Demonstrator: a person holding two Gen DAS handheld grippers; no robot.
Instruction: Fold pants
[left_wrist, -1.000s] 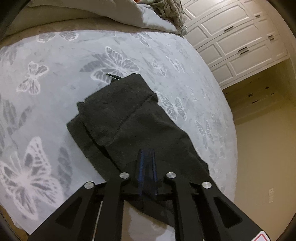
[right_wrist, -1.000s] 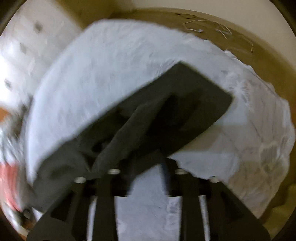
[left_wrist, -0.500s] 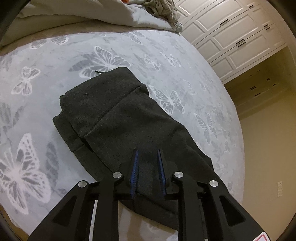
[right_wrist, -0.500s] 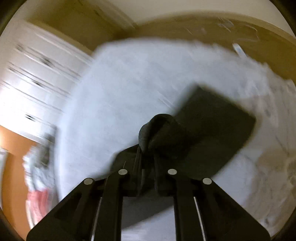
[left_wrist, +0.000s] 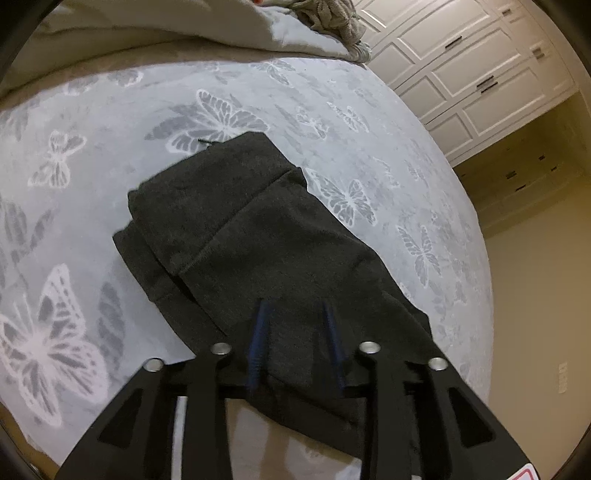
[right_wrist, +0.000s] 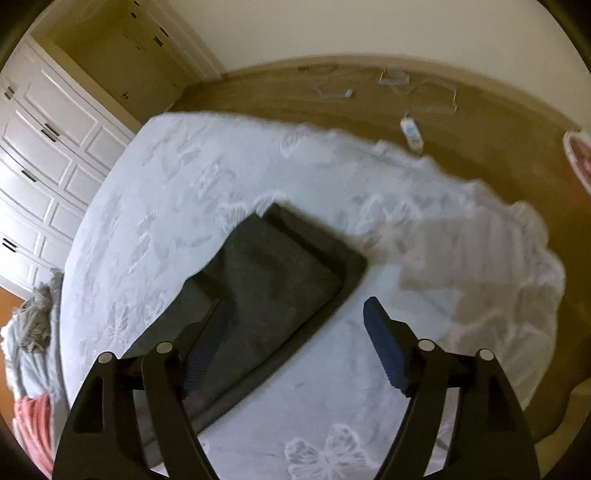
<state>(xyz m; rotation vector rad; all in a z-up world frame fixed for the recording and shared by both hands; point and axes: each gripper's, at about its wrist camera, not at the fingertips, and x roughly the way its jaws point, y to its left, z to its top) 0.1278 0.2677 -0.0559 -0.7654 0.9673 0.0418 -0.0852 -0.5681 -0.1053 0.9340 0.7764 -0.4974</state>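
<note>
Dark grey pants (left_wrist: 266, 236) lie folded in a flat stack on the butterfly-patterned grey blanket (left_wrist: 74, 206). My left gripper (left_wrist: 295, 328) hovers over the stack's near end. Its jaws are opening and the blue pads (left_wrist: 258, 343) stand apart, with cloth lying beneath them but not pinched. In the right wrist view the pants (right_wrist: 269, 284) form a neat rectangle. My right gripper (right_wrist: 295, 314) is above its near right corner with jaws opening wide. One blue pad (right_wrist: 384, 350) is over bare blanket (right_wrist: 332, 387) and nothing is held.
Rumpled bedding (left_wrist: 166, 33) and a knitted grey garment (left_wrist: 332, 18) lie beyond the pants. White panelled wardrobe doors (left_wrist: 461, 66) stand to the right. The bed's edge (right_wrist: 535, 288) drops to a wooden floor with a power strip (right_wrist: 410, 133) and cables. Heaped clothes (right_wrist: 33, 325) sit at the left.
The left gripper, shut on the pants' near end a second ago, has spread its pads. The right gripper carried a fold of cloth across, let go and opened wide; the pants now lie flat.
</note>
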